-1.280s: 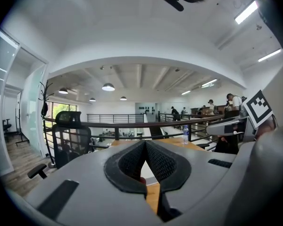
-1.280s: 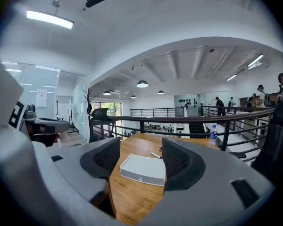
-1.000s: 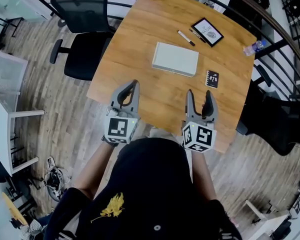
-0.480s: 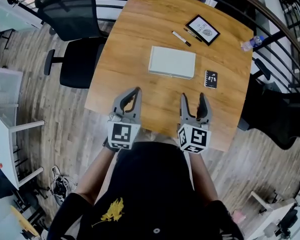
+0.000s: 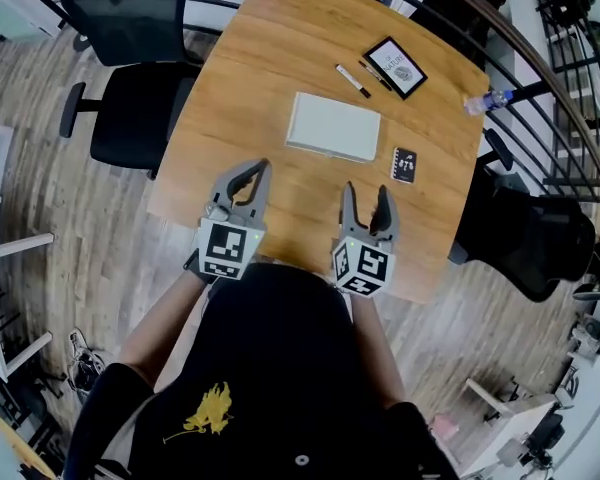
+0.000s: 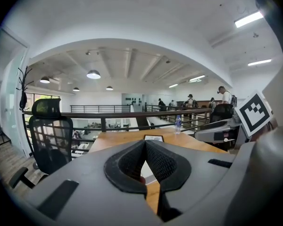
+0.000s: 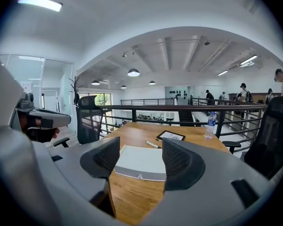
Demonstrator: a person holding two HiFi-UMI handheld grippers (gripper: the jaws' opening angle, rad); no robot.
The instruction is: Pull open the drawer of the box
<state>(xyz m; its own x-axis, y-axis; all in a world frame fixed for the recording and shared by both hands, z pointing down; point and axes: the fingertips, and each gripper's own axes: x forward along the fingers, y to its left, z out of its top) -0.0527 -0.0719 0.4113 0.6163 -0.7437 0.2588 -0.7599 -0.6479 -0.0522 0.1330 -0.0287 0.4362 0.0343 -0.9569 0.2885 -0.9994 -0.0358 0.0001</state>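
Observation:
A flat white box (image 5: 333,126) lies in the middle of the wooden table (image 5: 270,38). The right gripper view shows its near side, with a small knob (image 7: 139,176) at the centre. My left gripper (image 5: 261,167) is shut, empty, and hovers over the table's near edge, left of and short of the box. In its own view the left gripper (image 6: 145,143) has its tips pressed together. My right gripper (image 5: 366,193) is open and empty, a short way before the box's near right corner. Between the right gripper (image 7: 140,149) pads I see the box.
Beyond the box lie two pens (image 5: 352,80) and a black-framed tablet (image 5: 396,66); a small black card (image 5: 404,164) sits to its right. A water bottle (image 5: 483,100) stands at the far right edge. Black office chairs (image 5: 130,68) (image 5: 525,238) flank the table, and a railing runs behind.
Both grippers have edged a little forward over the table toward the box as the head view shifted. The left stayed shut, the right stayed open.

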